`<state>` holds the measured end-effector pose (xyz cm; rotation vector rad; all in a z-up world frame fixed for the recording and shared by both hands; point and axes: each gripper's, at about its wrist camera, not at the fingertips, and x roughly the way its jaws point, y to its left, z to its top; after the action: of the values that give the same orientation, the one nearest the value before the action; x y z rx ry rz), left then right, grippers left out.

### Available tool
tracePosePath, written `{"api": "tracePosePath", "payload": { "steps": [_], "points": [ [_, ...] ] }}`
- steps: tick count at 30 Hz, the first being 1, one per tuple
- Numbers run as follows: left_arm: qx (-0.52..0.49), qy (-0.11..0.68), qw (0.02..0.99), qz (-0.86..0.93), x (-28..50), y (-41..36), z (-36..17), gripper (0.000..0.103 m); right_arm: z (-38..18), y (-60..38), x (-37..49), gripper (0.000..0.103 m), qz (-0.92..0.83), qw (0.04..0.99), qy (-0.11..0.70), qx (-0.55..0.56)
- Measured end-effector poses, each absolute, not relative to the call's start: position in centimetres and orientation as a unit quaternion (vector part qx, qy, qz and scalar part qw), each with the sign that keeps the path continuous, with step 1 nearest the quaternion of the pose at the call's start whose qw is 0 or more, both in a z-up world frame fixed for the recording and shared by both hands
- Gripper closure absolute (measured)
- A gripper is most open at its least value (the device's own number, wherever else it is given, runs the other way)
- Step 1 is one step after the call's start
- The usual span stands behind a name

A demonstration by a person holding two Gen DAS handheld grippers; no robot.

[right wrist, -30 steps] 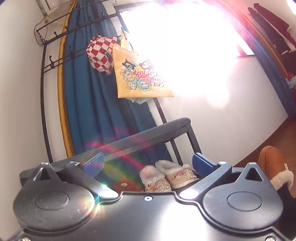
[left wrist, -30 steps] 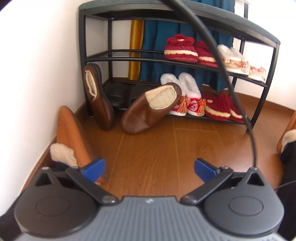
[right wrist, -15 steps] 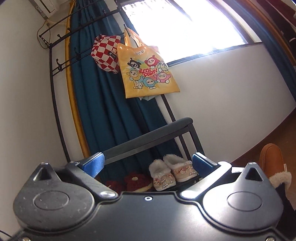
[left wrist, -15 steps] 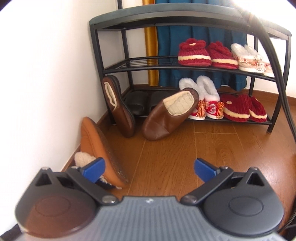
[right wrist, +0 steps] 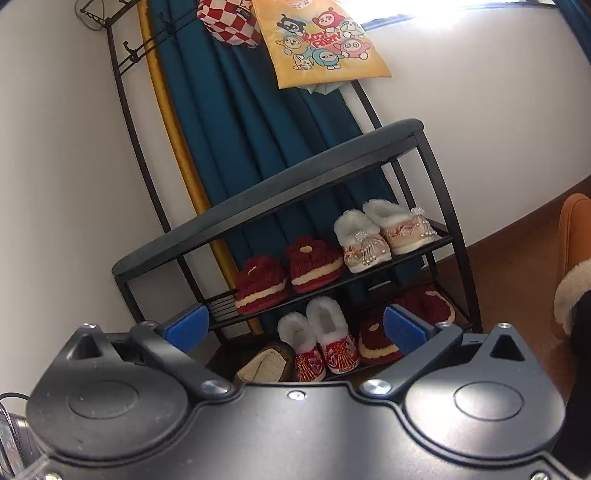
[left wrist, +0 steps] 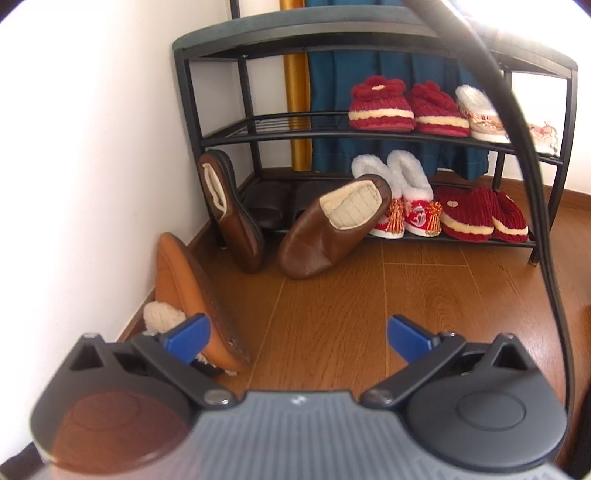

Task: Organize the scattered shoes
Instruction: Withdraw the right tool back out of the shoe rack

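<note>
Left gripper [left wrist: 297, 334]: held over the wood floor [left wrist: 369, 295], jaws spread wide, nothing gripped. Right gripper [right wrist: 295, 328]: likewise spread wide and empty. Tan slipper [left wrist: 184, 291]: propped on edge against the wall, just behind the left blue pad. Dark brown slipper [left wrist: 231, 210]: stood upright against the rack's corner post. Second brown slipper [left wrist: 332, 229]: tilted, heel resting on the bottom shelf edge. Shoe rack [left wrist: 369, 33]: red knit, white fluffy and black pairs are seen on two shelves.
</note>
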<state>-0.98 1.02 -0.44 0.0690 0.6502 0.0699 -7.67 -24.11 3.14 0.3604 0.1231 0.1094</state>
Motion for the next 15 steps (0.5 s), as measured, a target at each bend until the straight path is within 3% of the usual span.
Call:
{"api": "tracePosePath", "payload": {
  "steps": [15],
  "points": [
    [0.022, 0.317, 0.947, 0.054, 0.7, 3.6, -2.8, 0.0, 0.7, -21.0, -2.6, 0.0, 0.103, 0.958, 0.133, 0.23]
  ]
}}
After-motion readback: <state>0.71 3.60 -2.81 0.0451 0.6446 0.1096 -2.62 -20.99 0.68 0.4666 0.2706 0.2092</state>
